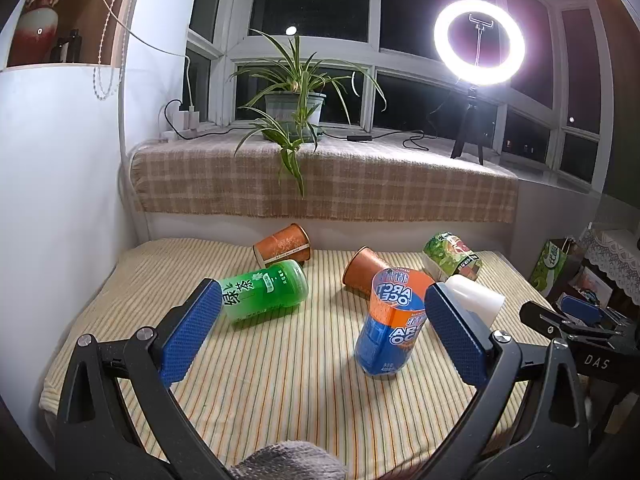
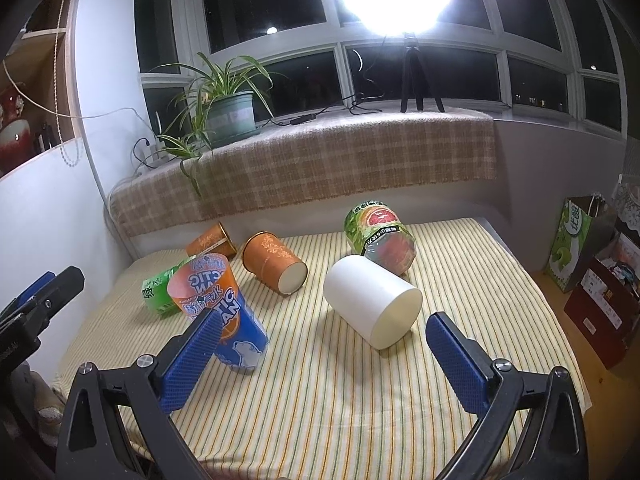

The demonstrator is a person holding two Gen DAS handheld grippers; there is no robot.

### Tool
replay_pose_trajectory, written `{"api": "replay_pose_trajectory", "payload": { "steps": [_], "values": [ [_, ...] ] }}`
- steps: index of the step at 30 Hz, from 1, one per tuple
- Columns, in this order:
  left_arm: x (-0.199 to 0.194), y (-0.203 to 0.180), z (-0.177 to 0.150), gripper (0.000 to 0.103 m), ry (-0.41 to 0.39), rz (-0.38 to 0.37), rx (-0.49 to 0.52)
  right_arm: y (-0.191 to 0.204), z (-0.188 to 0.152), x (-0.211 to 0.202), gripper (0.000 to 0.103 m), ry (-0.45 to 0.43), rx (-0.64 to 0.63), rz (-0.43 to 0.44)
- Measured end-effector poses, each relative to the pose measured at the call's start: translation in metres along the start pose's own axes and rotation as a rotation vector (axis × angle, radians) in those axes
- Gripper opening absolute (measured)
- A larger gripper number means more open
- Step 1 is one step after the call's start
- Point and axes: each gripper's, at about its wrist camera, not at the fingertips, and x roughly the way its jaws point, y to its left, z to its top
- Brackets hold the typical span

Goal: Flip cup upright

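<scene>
Several cups lie on the striped cloth (image 1: 280, 380). A blue-and-orange cup (image 1: 390, 320) (image 2: 224, 312) stands tilted, open end up. A green cup (image 1: 266, 292) (image 2: 160, 290), two orange cups (image 1: 284, 245) (image 1: 360, 272) (image 2: 274, 262) (image 2: 210, 240), a white cup (image 1: 478, 298) (image 2: 372, 300) and a green-red cup (image 1: 450, 256) (image 2: 380, 236) lie on their sides. My left gripper (image 1: 316, 328) is open, empty, between the green cup and the blue-orange cup. My right gripper (image 2: 324, 354) is open, empty, just before the white cup.
A checked-cloth sill (image 1: 320, 176) behind holds a potted plant (image 1: 294, 108) and a ring light on a tripod (image 1: 478, 44). A white wall (image 1: 60, 180) bounds the left. Bags and boxes (image 2: 592, 264) stand on the floor at right.
</scene>
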Motion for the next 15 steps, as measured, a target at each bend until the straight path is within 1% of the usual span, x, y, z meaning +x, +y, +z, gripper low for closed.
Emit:
{"api": "replay_pose_trajectory", "payload": {
  "steps": [15],
  "values": [
    [-0.0005, -0.0022, 0.0023, 0.103, -0.005, 0.000, 0.003, 0.0003, 0.0005, -0.0007, 0.103, 0.003, 0.003, 0.004]
  ]
}}
